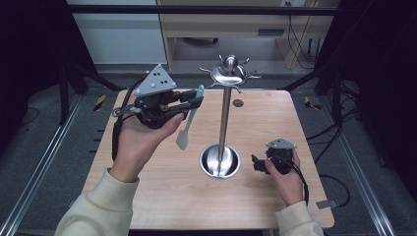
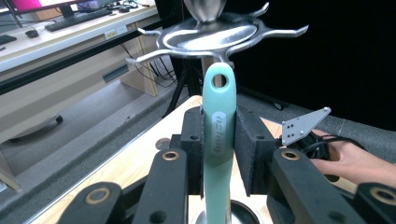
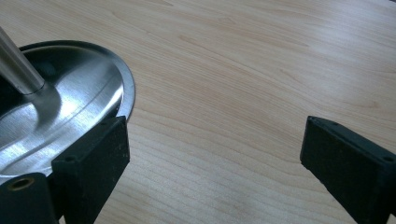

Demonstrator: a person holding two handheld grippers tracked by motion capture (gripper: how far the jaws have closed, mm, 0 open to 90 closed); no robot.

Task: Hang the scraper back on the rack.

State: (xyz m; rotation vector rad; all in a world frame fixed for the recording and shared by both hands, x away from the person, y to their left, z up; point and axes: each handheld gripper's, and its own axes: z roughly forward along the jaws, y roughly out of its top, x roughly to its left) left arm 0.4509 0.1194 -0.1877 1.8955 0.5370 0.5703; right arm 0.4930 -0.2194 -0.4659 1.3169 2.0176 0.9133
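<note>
Spatula clamped mid-handle in left gripper, hang-hole just below rack hooks; looks light, blade likely floppy. Right gripper wide open, empty, beside base.

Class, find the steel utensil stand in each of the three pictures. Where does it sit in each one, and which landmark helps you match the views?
High view: the utensil stand rises at table centre, hooked crown at top, round base below.
Left gripper view: its hooked crown sits top centre, just beyond the teal spatula handle.
Right gripper view: its round base and pole lie at the left edge.
Shared landmark: the wooden table.
</note>
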